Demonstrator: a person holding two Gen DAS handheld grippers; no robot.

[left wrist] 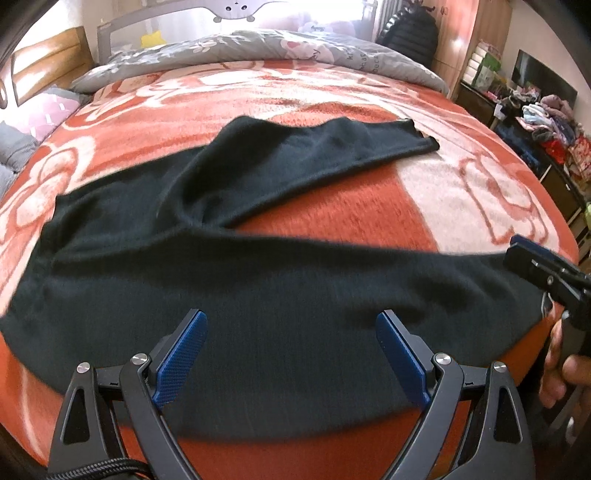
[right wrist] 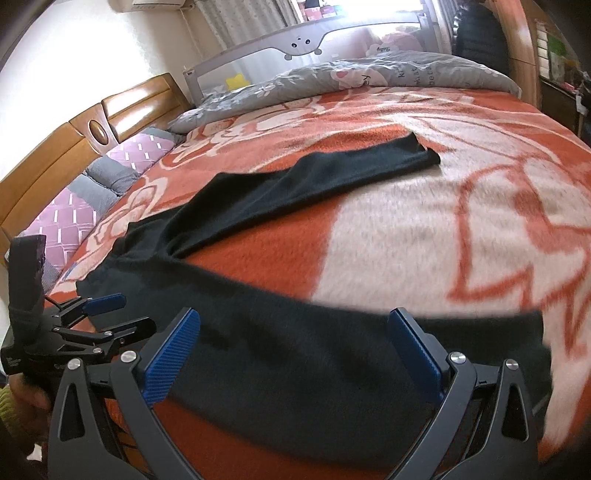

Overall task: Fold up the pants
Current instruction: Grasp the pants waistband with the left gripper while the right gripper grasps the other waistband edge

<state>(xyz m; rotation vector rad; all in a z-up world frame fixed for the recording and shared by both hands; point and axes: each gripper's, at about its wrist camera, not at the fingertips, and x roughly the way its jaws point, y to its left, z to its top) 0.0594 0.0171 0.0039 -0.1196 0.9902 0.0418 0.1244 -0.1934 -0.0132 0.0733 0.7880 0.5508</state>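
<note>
Black pants (left wrist: 258, 288) lie spread on the orange and white blanket (left wrist: 461, 184). One leg runs along the near edge, the other angles away to the far right (left wrist: 332, 147). My left gripper (left wrist: 291, 321) is open, hovering over the near leg. My right gripper (right wrist: 293, 317) is open over the same leg nearer its cuff (right wrist: 532, 332). The pants also show in the right wrist view (right wrist: 295, 354). Each gripper appears in the other's view, the right one (left wrist: 535, 266) at the cuff end and the left one (right wrist: 96, 314) toward the waist.
A grey quilt (left wrist: 258, 48) lies at the far side of the bed below a bed rail (left wrist: 236, 7). Pink and grey pillows (right wrist: 92, 192) sit by the wooden headboard (right wrist: 55, 155). A cluttered dresser (left wrist: 546, 122) stands to the right.
</note>
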